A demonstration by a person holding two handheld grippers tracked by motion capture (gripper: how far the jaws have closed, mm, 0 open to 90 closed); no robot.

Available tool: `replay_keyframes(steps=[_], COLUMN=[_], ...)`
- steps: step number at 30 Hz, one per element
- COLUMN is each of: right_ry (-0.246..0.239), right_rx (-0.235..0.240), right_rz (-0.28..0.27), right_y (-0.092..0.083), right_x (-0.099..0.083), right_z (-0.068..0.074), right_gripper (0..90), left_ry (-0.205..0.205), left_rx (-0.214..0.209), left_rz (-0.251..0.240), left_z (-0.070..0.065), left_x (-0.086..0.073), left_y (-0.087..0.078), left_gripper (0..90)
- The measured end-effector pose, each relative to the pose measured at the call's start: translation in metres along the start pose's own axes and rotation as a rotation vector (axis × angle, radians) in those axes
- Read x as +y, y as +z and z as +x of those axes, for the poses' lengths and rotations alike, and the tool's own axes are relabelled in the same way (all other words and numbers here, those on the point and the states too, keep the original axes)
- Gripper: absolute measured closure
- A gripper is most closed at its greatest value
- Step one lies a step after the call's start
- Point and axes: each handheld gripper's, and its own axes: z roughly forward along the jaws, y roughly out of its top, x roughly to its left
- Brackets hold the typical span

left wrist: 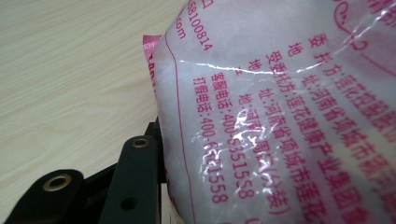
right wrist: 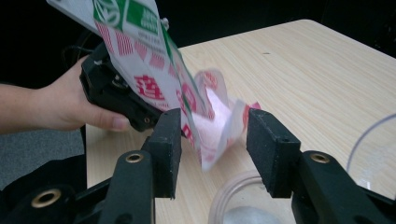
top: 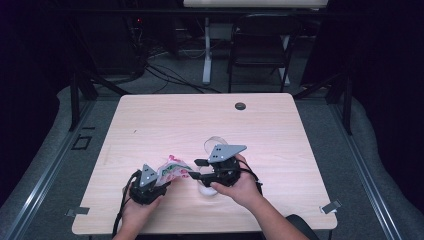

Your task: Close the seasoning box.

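Left tongs grip the bag near the worktop's front edge; right tongs gape around its corner, unpressed; pouring into the cup seems unfinished.

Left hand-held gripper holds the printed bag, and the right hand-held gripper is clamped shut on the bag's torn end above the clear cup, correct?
Not quite. The right hand-held gripper is open: in the right gripper view its pads stand apart from the bag, whose torn end hangs between them untouched. The left hand-held gripper does hold the bag, above the clear cup.
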Motion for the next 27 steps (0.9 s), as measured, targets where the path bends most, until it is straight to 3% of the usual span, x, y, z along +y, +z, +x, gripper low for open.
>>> replay_keyframes(steps=[7,14,20,27], right_ry=[-0.004,-0.008,0.02,0.029], right_rx=[-0.009,-0.022,-0.043,-0.019], right_rz=[0.004,0.029,0.071,0.118], right_y=[-0.005,-0.008,-0.006,-0.004], right_x=[-0.002,0.005,0.022,0.032], right_z=[0.001,0.003,-0.009,-0.02], right_gripper=[54.9,59.6,59.8,63.4], left_ry=[0.008,-0.024,-0.051,-0.027], left_rx=[0.044,0.077,0.081,0.111], left_rz=[-0.021,-0.07,-0.087,-0.083], left_z=[0.008,0.021,0.032,0.033], left_x=[0.008,0.019,0.024,0.029], left_y=[-0.003,-0.008,-0.005,-0.002], left_gripper=[61.5,61.5,61.5,61.5])
